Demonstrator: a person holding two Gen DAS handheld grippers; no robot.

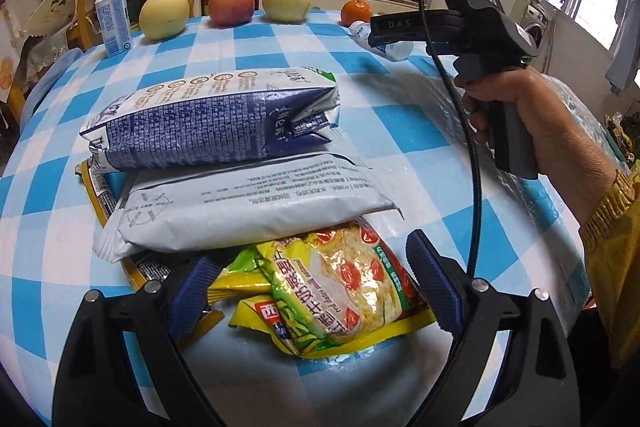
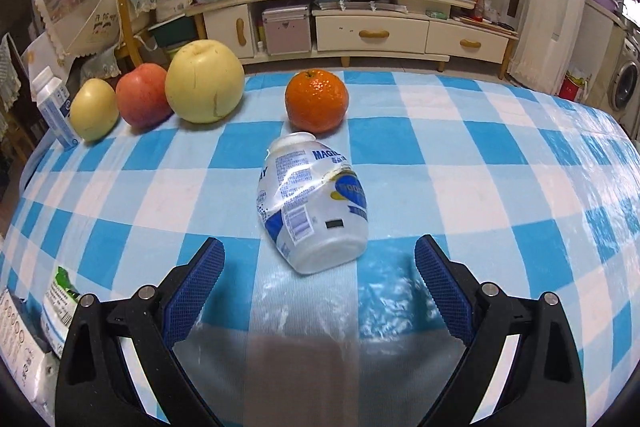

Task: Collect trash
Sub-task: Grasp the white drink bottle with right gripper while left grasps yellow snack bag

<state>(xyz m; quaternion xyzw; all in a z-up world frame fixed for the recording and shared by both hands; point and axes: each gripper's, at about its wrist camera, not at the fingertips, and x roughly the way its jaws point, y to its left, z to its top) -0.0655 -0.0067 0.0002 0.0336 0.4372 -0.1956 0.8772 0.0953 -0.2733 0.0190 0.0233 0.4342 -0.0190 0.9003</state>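
Note:
A yellow noodle packet (image 1: 332,291) lies on the checked tablecloth between the fingers of my left gripper (image 1: 312,287), which stands open around it. Behind it are a grey-white wrapper (image 1: 240,203) and a flattened blue-and-white carton (image 1: 212,123), stacked in a pile. A crushed clear plastic bottle (image 2: 316,207) with a blue label lies on its side just ahead of my right gripper (image 2: 320,275). That gripper is open with nothing between its pads. In the left wrist view a hand (image 1: 532,123) holds the right gripper over the same bottle (image 1: 394,47).
Along the far table edge stand an orange (image 2: 316,101), a large pear (image 2: 204,87), a red apple (image 2: 144,95), a small pear (image 2: 94,115) and an upright small carton (image 2: 52,107). Something yellow-rimmed (image 1: 92,195) shows under the pile. A cluttered cabinet (image 2: 372,35) stands beyond the table.

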